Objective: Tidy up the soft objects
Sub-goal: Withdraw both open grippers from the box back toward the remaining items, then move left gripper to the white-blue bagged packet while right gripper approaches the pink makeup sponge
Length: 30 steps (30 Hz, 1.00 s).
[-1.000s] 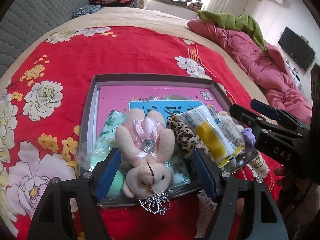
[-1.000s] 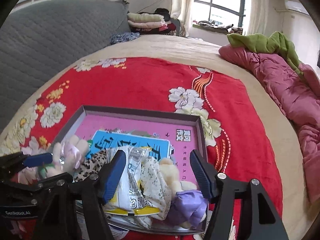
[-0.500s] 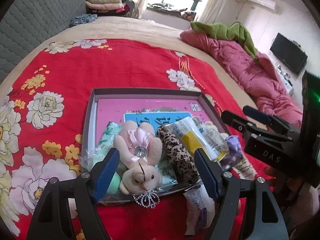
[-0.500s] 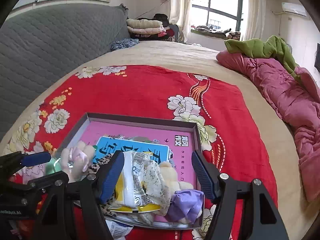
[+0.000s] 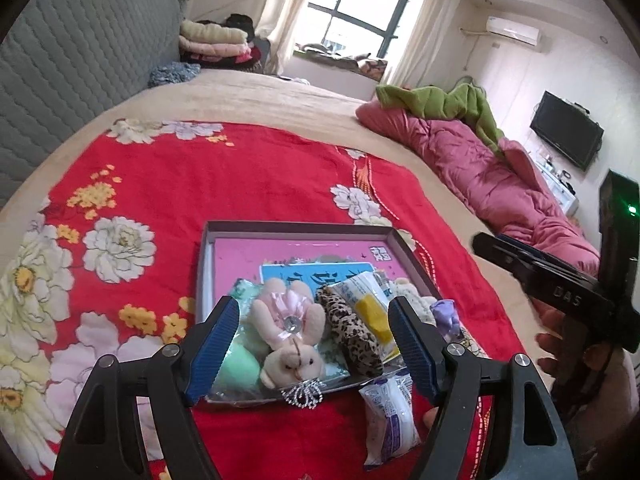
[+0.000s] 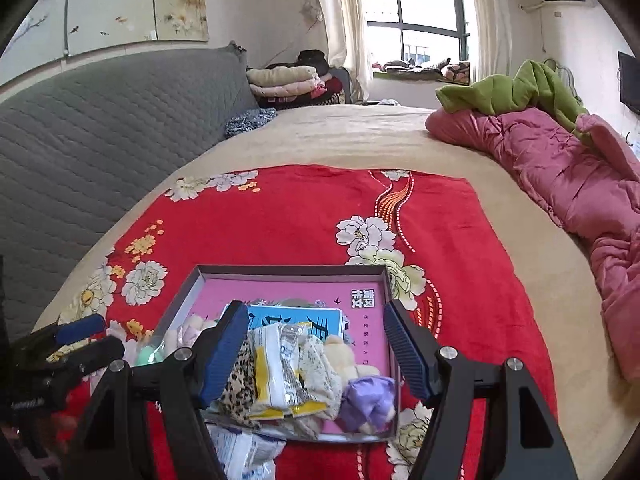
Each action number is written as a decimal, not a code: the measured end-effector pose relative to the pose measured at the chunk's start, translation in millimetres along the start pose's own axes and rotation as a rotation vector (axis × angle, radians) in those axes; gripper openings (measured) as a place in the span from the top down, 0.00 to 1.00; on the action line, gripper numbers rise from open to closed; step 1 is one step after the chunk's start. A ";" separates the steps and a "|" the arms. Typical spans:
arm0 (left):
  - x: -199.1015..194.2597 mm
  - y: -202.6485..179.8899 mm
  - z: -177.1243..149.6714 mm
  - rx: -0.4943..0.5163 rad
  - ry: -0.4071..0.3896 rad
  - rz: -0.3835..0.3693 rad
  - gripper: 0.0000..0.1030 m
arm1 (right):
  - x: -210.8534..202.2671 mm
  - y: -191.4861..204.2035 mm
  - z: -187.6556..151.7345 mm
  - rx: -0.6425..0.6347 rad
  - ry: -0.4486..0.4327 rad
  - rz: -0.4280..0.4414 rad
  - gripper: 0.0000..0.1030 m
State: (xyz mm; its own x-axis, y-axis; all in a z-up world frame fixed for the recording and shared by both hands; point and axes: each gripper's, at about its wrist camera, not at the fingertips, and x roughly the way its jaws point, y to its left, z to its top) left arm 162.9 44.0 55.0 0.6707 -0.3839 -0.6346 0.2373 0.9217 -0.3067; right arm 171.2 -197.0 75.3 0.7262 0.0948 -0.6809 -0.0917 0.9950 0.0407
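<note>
In the left wrist view, our left tool (image 5: 314,344) is wide open and holds nothing. It hangs over one shallow box (image 5: 298,228) on the red bed cover (image 5: 224,176). In the box we count one pink bunny (image 5: 290,332), one leopard scrunchie (image 5: 354,334) and one yellow packet (image 5: 370,304). One white packet (image 5: 390,420) lies outside.

In the right wrist view, our right tool (image 6: 314,354) is wide open too, empty, above one purple toy (image 6: 370,400).
</note>
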 end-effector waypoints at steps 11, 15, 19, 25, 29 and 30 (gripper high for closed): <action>-2.8 -38.8 -41.9 0.043 0.064 0.008 0.24 | -51.4 -11.3 -48.6 -0.100 0.000 0.010 0.32; -2.2 -56.5 -56.2 0.040 0.081 0.018 0.24 | -54.7 -20.1 -65.1 -0.075 0.029 0.024 0.32; -0.1 -73.0 -67.5 0.069 0.103 0.016 0.24 | -58.9 -24.2 -77.7 -0.073 0.042 0.034 0.32; 2.5 -81.6 -79.5 0.088 0.133 0.023 0.24 | -63.4 -23.4 -90.2 -0.082 0.054 0.055 0.32; 6.4 -80.6 -84.5 0.077 0.152 0.020 0.24 | -62.5 -21.2 -100.7 -0.099 0.075 0.078 0.32; 8.6 -80.1 -86.2 0.073 0.159 0.019 0.24 | -61.1 -20.2 -105.9 -0.109 0.085 0.084 0.32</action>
State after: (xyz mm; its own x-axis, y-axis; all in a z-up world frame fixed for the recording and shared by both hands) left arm 89.1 -37.9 13.0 0.5571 -0.3653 -0.7458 0.2800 0.9281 -0.2454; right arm 56.5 -226.3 38.6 0.6530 0.1694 -0.7382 -0.2260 0.9738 0.0236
